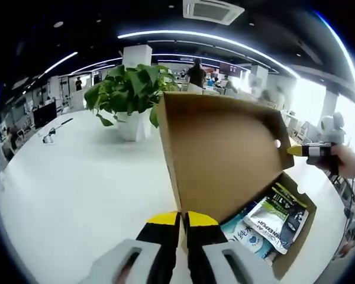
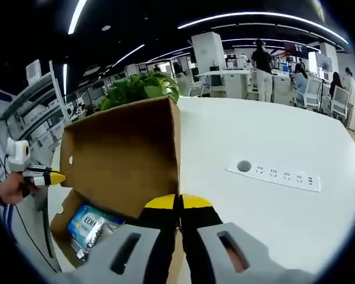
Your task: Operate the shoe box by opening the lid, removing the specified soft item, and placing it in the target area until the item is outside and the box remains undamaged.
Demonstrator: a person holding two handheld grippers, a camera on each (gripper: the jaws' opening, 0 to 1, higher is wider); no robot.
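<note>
I grip the raised lid (image 1: 222, 154) of the shoe box (image 1: 296, 236) with both hand-held grippers, left (image 1: 182, 220) and right (image 2: 178, 203) closed on opposite edges. The soft packets (image 1: 278, 222) lie inside, just below and beyond my left jaws on the desk (image 1: 77, 183).

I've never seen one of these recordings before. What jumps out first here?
A brown cardboard shoe box sits on a white table, its lid raised upright, each gripper pinching one edge of the lid, left gripper, right gripper. Printed soft packets lie inside. Behind the lid stands a leafy potted plant.
</note>
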